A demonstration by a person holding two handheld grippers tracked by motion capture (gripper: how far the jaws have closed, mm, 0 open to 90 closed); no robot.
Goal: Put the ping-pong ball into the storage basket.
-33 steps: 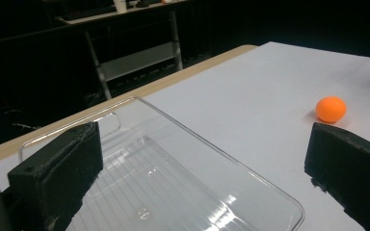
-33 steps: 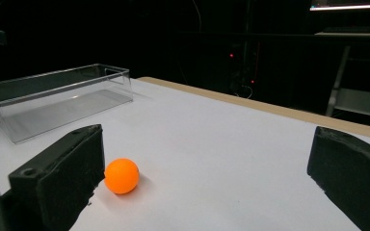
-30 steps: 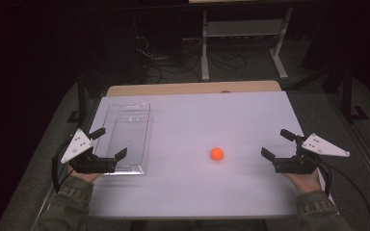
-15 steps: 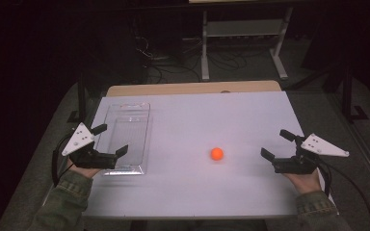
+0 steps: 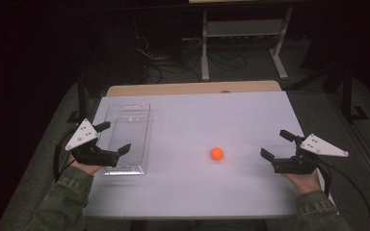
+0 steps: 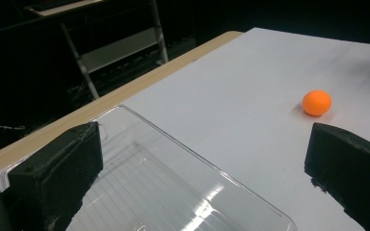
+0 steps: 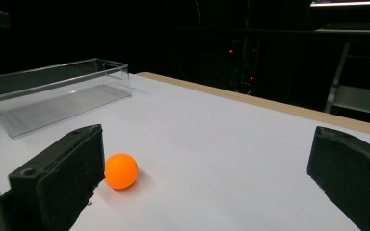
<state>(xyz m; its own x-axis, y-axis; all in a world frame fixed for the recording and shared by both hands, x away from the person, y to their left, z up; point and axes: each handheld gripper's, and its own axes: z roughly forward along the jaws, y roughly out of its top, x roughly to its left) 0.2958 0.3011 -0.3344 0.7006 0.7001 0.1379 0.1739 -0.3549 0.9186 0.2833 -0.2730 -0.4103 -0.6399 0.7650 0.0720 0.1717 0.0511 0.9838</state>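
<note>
Plainly, the orange ball (image 5: 216, 153) lay on the counter (image 5: 197, 115) toward its right half, nearer the right tongs (image 5: 278, 149), which hung spread and empty beside the right edge, facing it. The left tongs (image 5: 113, 137), also spread, hovered over the clear tray (image 5: 132, 115) by the left edge; no writing showed.

Looked like a lab / test cell, not a home. Dark room, lit only over a white-topped table (image 5: 192, 192). Behind it stood a bare metal rack (image 5: 243, 29) and loose cables (image 5: 173, 60) on grey floor. Small red indicator lights (image 7: 231, 51) glowed at the back.
</note>
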